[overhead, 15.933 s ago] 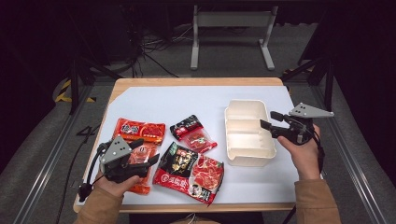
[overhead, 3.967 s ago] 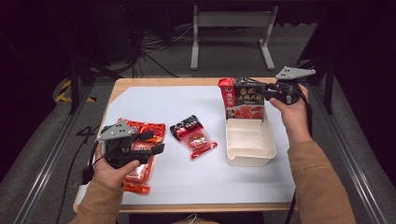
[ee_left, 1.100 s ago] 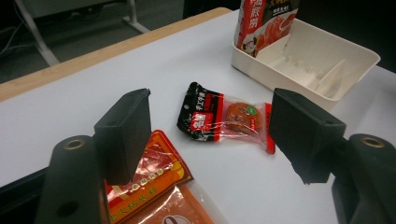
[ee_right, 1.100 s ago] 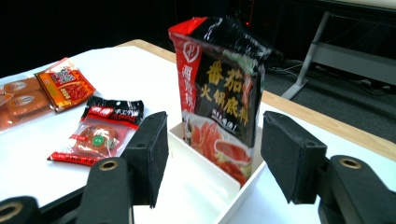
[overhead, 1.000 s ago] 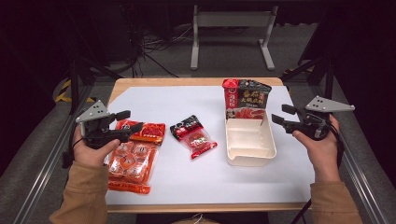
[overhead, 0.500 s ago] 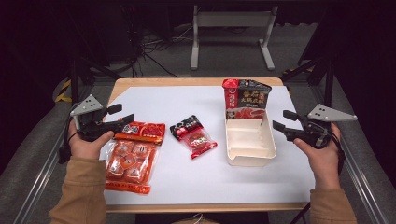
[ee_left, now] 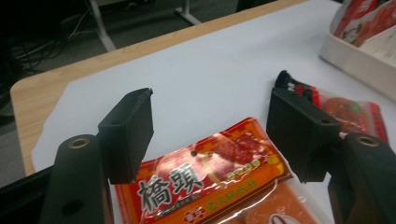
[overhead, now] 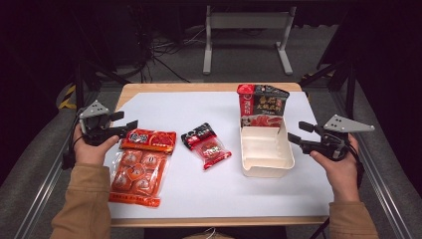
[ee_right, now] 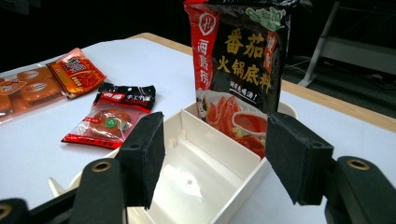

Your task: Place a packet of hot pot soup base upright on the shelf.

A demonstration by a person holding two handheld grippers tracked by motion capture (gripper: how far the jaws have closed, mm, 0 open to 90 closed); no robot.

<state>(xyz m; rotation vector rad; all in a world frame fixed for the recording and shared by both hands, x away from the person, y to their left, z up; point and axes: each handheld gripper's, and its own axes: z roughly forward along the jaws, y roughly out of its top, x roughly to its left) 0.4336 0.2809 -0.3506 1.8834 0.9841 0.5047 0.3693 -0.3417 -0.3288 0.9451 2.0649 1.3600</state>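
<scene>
A white two-part tray [overhead: 267,160] [ee_right: 187,186] sits right of centre, and a red-and-black soup-base packet [overhead: 262,105] [ee_right: 238,60] stands upright in its far compartment. A small red-and-black sachet [overhead: 206,145] [ee_right: 112,120] lies mid-table. An orange packet [overhead: 140,164] [ee_left: 205,182] lies flat at the left. My left gripper [overhead: 124,125] [ee_left: 210,135] is open just over the orange packet's top edge, holding nothing. My right gripper [overhead: 293,133] [ee_right: 212,156] is open beside the tray's right wall, empty.
A white sheet [overhead: 174,107] covers the wooden table [overhead: 164,87]. Metal rails [overhead: 45,184] run along both table sides. A grey stand [overhead: 246,30] and cables sit on the floor beyond the far edge.
Both hands have drawn outward over the last second: the left gripper slid left to the orange packet's top edge, and the right gripper pulled back from the tray toward the table's right side.
</scene>
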